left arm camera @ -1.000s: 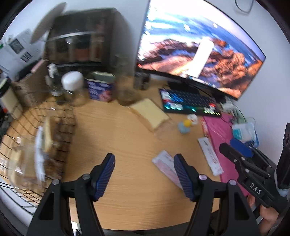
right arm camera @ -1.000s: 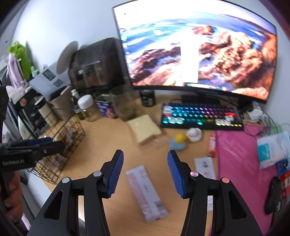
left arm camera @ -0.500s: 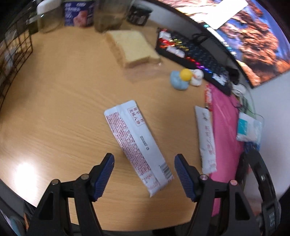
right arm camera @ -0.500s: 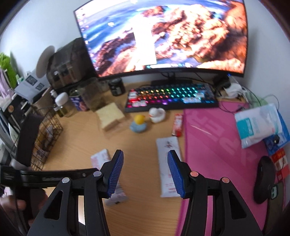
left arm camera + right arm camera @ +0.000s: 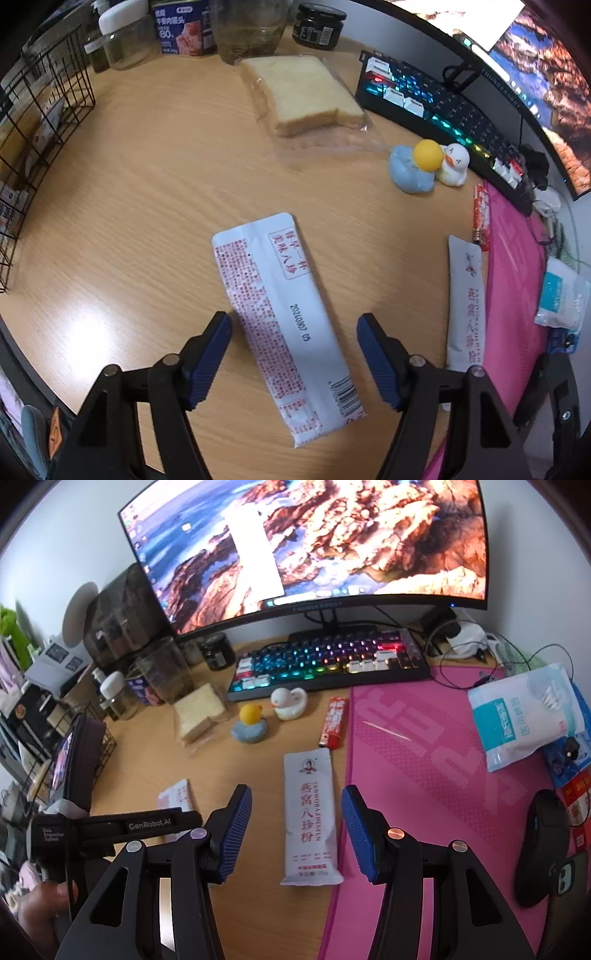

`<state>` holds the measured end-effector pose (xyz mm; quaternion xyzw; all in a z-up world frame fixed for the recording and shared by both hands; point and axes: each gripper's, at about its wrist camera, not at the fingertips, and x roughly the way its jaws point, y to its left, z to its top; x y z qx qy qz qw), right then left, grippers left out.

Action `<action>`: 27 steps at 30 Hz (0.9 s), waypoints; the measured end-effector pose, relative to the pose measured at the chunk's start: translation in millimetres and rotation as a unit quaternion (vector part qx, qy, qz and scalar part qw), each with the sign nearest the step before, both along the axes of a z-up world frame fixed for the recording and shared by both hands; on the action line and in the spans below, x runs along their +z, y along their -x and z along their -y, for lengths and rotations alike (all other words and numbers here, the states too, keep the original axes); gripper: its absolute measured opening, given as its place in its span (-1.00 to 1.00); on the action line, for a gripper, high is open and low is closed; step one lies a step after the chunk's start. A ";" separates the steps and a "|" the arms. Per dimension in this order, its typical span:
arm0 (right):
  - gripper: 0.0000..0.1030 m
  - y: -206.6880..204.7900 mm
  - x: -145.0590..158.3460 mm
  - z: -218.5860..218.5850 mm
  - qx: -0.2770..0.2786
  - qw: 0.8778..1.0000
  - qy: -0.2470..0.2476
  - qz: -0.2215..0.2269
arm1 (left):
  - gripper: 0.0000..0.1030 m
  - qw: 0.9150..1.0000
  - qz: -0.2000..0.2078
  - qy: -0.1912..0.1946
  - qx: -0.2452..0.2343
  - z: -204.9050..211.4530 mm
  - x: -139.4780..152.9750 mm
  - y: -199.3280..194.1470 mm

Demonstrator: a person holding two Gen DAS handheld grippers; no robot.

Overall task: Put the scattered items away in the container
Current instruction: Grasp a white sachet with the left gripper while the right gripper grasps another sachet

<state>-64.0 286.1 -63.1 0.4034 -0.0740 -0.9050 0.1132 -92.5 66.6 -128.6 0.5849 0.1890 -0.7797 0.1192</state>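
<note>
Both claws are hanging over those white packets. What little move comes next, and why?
Probably lower the left gripper and close it on the white packet: its open fingers already straddle the flat packet, nothing is held, and the wire basket waits to the left.

A: Both views are evenly lit and fairly bright. In the left wrist view a pale glare patch sits on the counter [image 5: 92,332] near its left edge.

B: The monitor [image 5: 314,542] glows strongly in the right wrist view, its white window nearly washed out, and the keyboard [image 5: 325,661] backlights bloom into coloured smears.

A: Fisheye bending is heavy; the frame corners go black. The wire basket [image 5: 40,122] is soft, and the counter's wood grain smears slightly.

B: Shadows are faint and soft.
</note>
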 end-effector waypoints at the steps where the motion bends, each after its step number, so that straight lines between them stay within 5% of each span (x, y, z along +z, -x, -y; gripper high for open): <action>1: 0.00 0.4 -0.9 -1.3 0.000 1.000 0.001 0.001 | 0.51 1.000 0.002 0.007 -0.003 -2.4 -0.5 0.4; 7: 0.00 1.6 -1.9 -9.0 -0.006 1.000 0.010 -0.002 | 0.55 0.997 0.024 0.065 -0.038 -11.8 -4.2 -1.2; 16: 0.00 3.4 -6.6 4.6 0.001 1.000 0.017 0.000 | 0.58 0.996 0.044 0.056 -0.059 27.4 -4.4 -17.6; 23: 0.01 19.7 -36.4 10.9 0.000 0.999 -0.033 0.041 | 0.58 0.998 0.052 -0.001 -0.040 36.1 -0.2 -35.1; 27: 0.01 28.2 -49.4 14.5 0.011 0.996 -0.068 0.056 | 0.58 0.998 0.054 0.017 -0.034 33.1 0.0 -37.5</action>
